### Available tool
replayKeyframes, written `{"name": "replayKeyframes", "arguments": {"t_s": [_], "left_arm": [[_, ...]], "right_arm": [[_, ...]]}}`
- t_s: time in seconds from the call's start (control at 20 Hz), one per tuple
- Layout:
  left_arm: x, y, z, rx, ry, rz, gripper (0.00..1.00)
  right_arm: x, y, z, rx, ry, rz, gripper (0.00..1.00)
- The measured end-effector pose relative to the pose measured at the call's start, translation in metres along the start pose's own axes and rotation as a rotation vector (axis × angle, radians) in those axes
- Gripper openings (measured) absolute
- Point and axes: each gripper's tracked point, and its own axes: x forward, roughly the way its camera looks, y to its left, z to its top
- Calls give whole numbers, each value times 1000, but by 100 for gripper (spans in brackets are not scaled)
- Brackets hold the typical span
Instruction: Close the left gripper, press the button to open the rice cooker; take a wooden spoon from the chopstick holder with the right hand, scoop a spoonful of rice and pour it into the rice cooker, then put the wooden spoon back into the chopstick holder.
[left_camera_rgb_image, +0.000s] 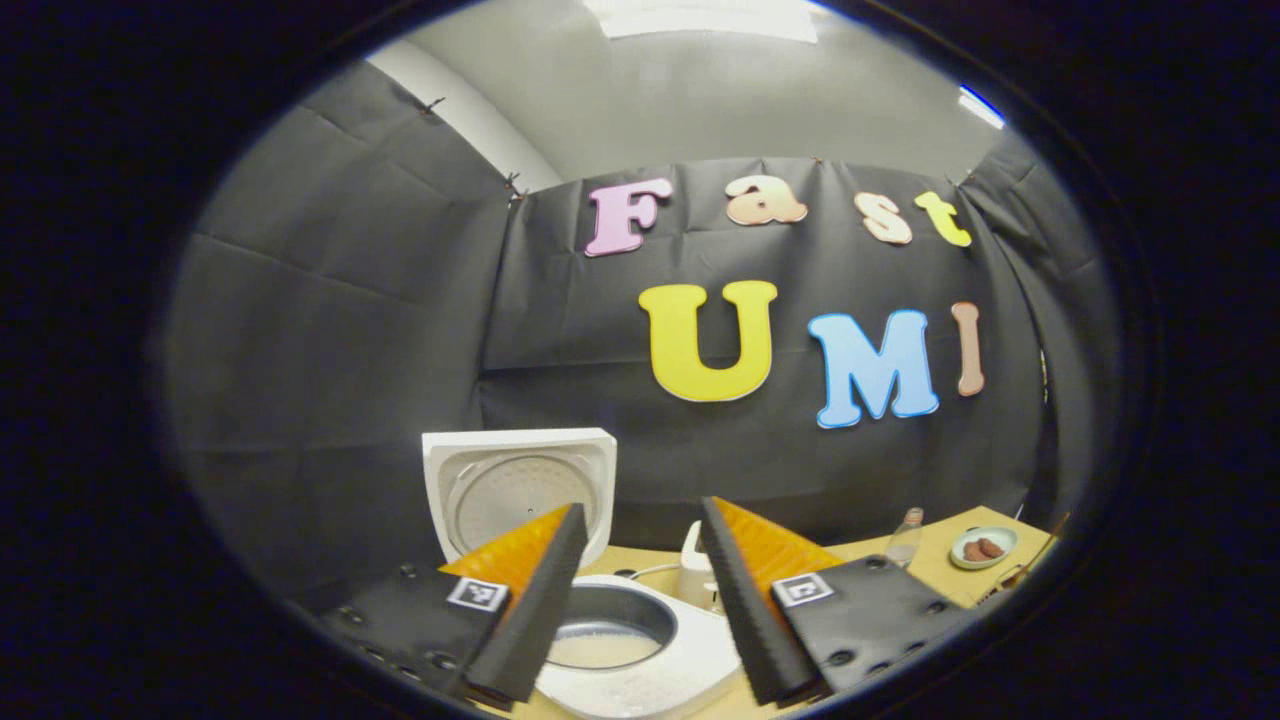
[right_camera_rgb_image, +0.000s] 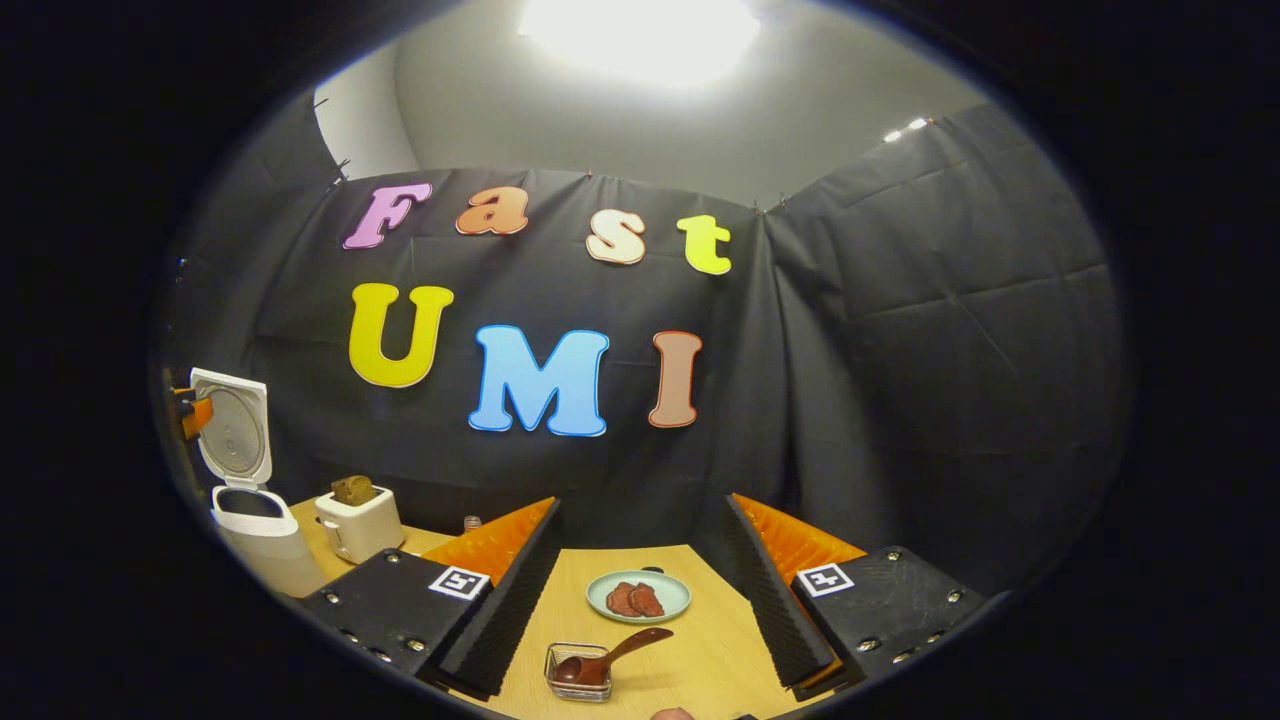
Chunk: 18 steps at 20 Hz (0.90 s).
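The rice cooker (left_camera_rgb_image: 625, 640) is standing open right below your left gripper (left_camera_rgb_image: 640, 600), its lid (left_camera_rgb_image: 520, 485) tilted up and back so the round inner plate is facing you. Your own fingers are covering both sides of the white body, and what is lying in the pot is hard to make out beyond a pale layer at the bottom. In the right gripper view the same cooker (right_camera_rgb_image: 255, 535) is sitting far to the left on the wooden table (right_camera_rgb_image: 700, 650), partly cut off at the edge. The wooden spoon (right_camera_rgb_image: 610, 655) is resting bowl-down in a small clear holder (right_camera_rgb_image: 580, 672) just ahead of your right gripper (right_camera_rgb_image: 640, 600), handle leaning toward a pale plate (right_camera_rgb_image: 638, 596) of brown pieces. A white toaster (right_camera_rgb_image: 360, 520) is standing beside the cooker. You are holding both grippers with fingers well apart, gripping nothing.
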Motion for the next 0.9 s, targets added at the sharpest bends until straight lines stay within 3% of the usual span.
{"name": "replayKeyframes", "arguments": {"t_s": [0.05, 0.35, 0.65, 0.9], "left_arm": [[-7, -3, 3, 5, -7, 4, 99], [-49, -21, 33, -30, -34, 2, 99], [-83, -21, 66, 21, -74, 27, 99], [-104, -22, 73, 72, -72, 51, 99]], "right_arm": [[4, 0, -5, 4, 7, 10, 96], [31, -3, -48, 67, 80, 58, 96], [59, -12, -112, 180, 243, 66, 96], [74, -15, -162, 207, 361, 74, 96]]}}
